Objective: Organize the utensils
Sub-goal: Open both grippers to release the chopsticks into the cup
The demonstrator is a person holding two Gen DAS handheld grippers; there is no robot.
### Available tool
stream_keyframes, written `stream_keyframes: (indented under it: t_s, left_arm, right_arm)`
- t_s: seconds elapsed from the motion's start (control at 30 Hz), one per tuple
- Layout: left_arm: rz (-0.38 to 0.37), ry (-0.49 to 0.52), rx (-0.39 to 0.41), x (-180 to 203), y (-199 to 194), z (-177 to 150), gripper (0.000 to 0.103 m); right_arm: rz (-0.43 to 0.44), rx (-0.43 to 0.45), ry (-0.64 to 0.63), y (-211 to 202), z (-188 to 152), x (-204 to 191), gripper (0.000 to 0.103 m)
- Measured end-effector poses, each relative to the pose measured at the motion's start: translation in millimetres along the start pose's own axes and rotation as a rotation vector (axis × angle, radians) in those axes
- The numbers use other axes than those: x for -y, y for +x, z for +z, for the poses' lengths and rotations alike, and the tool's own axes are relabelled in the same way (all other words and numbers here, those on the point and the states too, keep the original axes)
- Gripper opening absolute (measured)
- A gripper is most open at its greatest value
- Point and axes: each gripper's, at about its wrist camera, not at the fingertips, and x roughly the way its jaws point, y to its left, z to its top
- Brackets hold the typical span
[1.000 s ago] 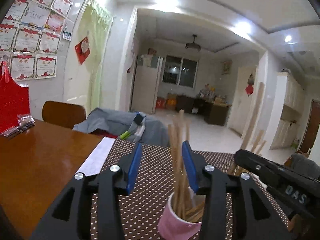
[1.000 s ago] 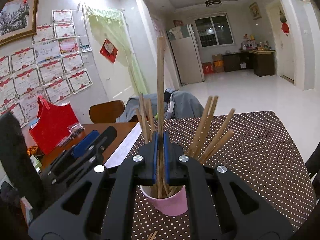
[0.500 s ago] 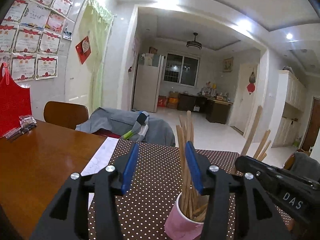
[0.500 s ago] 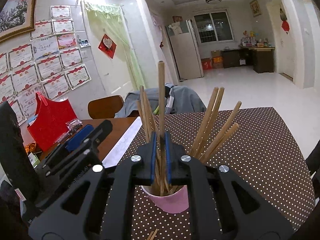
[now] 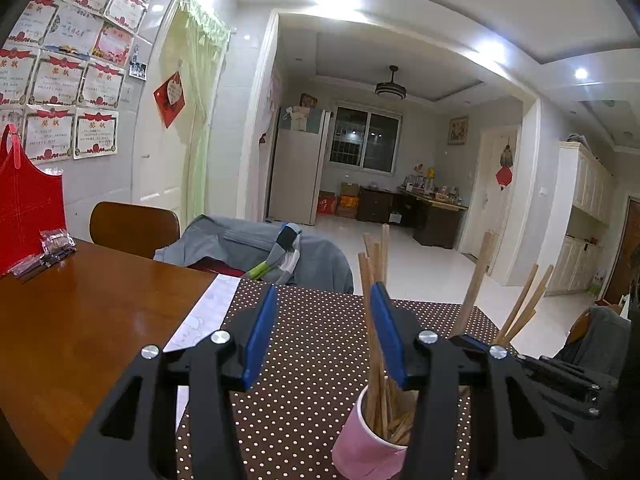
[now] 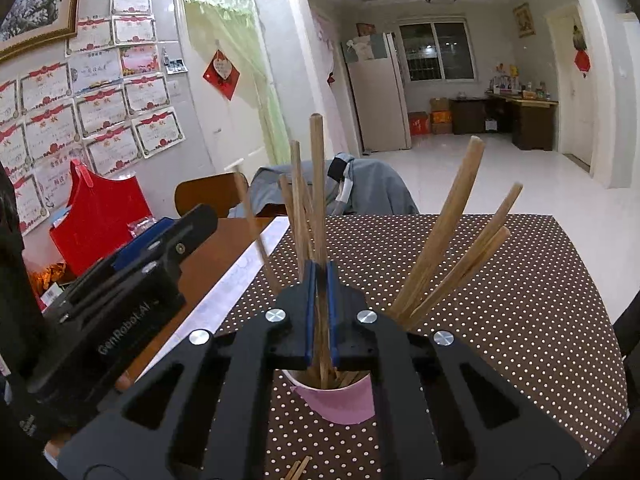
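Note:
A pink cup (image 6: 340, 400) full of wooden chopsticks (image 6: 448, 236) stands on the brown dotted mat (image 6: 500, 300). My right gripper (image 6: 320, 312) hovers just above the cup's rim, shut on one upright chopstick (image 6: 318, 184) whose lower end sits in the cup. In the left wrist view the cup (image 5: 360, 440) lies under my left gripper's right finger. My left gripper (image 5: 322, 334) is open, and the chopstick bunch (image 5: 372, 280) rises beside its right pad, unpressed. Each gripper shows in the other's view: the left gripper (image 6: 132, 280) left of the cup, the right gripper (image 5: 560, 376) right of it.
The mat covers the right part of a brown wooden table (image 5: 80, 320), with a white paper strip (image 5: 204, 316) along its left edge. Loose chopstick ends (image 6: 298, 470) lie on the mat near me. A red bag (image 5: 28, 204), a wooden chair (image 5: 132, 224) and a grey jacket (image 5: 248, 248) stand behind.
My left gripper's jaws have spread wider. In the right gripper the upright chopstick has slid lower, toward the cup; the pads eased slightly and are closed on it again.

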Motion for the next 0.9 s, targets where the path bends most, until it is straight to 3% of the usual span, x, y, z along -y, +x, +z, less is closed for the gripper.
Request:
stream_keyframes:
  t_s: [0.37, 0.47, 0.53, 0.57, 0.9]
  left_arm:
    - [-0.005, -0.009, -0.006, 0.1, -3.7, 2.9, 0.051]
    - [-0.019, -0.013, -0.012, 0.4, -11.4, 5.2, 0.051]
    - [-0.022, 0.000, -0.012, 1.5, -19.6, 5.0, 0.051]
    - [-0.023, 0.009, -0.013, 1.7, -22.4, 4.8, 0.052]
    - [-0.026, 0.051, 0.024, 5.6, -78.5, 8.3, 0.052]
  right_arm:
    - [-0.017, 0.058, -0.001, -21.3, 7.7, -0.5, 0.007]
    - [-0.034, 0.077, -0.004, -29.5, 9.8, -1.4, 0.018]
    - [-0.035, 0.091, 0.003, -36.1, 9.4, -1.2, 0.035]
    - [-0.036, 0.101, 0.010, -40.8, 8.6, -1.2, 0.038]
    - [-0.046, 0.144, 0.038, -93.9, -8.3, -8.2, 0.040]
